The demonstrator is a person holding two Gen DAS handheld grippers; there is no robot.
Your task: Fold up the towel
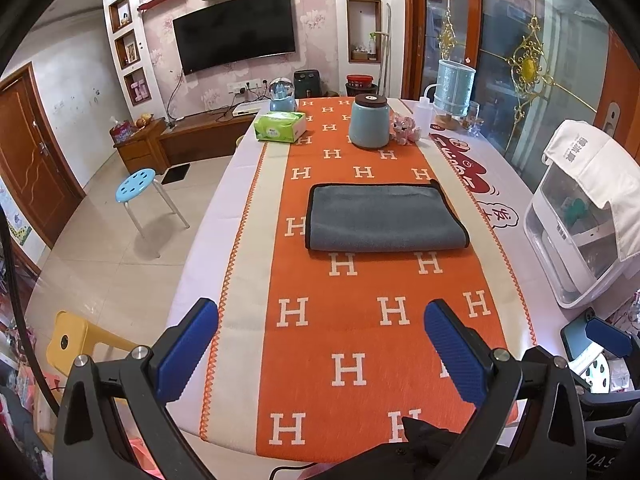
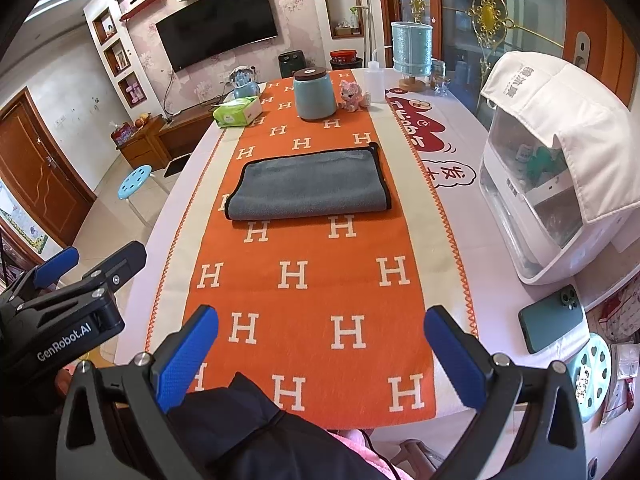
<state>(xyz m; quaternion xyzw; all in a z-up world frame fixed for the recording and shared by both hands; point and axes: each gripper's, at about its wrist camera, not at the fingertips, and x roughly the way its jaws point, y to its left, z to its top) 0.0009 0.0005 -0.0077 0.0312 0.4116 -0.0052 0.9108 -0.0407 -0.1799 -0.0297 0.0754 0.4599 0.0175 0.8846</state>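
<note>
A grey towel [image 1: 382, 216] with black edging lies folded flat on the orange H-patterned runner [image 1: 360, 320] in the middle of the table; it also shows in the right wrist view [image 2: 310, 184]. My left gripper [image 1: 320, 344] is open and empty, held above the near end of the table, well short of the towel. My right gripper [image 2: 320, 344] is open and empty too, over the near table edge. The left gripper also shows at the left of the right wrist view [image 2: 86, 266].
A blue lidded jar [image 1: 369, 122], a green tissue pack [image 1: 282, 128], a small pink toy [image 1: 405, 126] and a squeeze bottle [image 1: 425, 114] stand at the far end. A white appliance [image 2: 552, 176] and a phone [image 2: 552, 318] sit on the right. A blue stool [image 1: 136, 186] stands left of the table.
</note>
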